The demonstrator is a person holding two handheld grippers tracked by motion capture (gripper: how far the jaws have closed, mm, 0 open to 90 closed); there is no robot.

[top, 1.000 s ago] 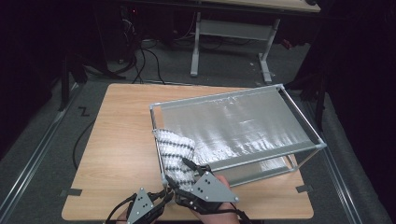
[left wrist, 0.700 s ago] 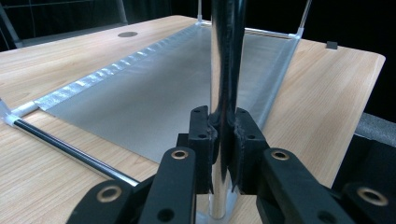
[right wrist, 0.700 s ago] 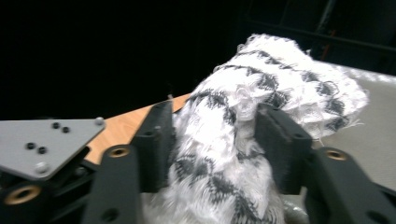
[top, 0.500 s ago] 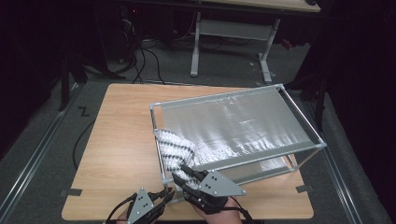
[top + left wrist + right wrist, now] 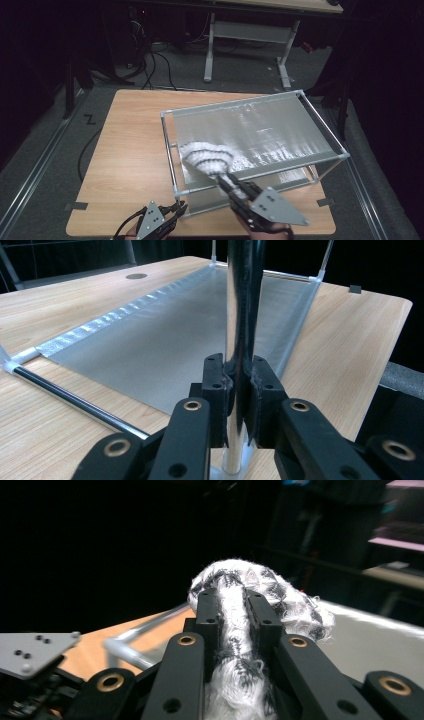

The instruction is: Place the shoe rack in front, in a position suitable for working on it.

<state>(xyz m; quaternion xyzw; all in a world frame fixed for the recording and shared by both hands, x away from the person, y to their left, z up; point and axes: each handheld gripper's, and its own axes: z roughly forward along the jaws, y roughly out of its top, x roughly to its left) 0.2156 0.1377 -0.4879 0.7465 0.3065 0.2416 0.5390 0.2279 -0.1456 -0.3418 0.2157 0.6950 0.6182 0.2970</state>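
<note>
From the high view, my right gripper [image 5: 226, 181] sits at the lower middle of the frame, its jaws having just closed on the fuzzy black-and-white cloth [image 5: 206, 157], which drapes over the near left part of the rack's silver mesh sheet [image 5: 260, 132]. My left gripper [image 5: 181, 207] is at the bottom, left of centre, pinched on the near corner post of the metal-tube rack [image 5: 169, 150]. The rack stands on a light wooden table [image 5: 125, 150], with grey floor and a dark desk frame in the upper part. In the left gripper view, my jaws are clamped narrow on the shiny upright post [image 5: 243, 315] at centre, the mesh stretching away behind and the tabletop on both sides. In the right gripper view, my jaws squeeze a fold of the cloth [image 5: 235, 630] at centre; it bunches above the fingertips, the room behind is dark.
</note>
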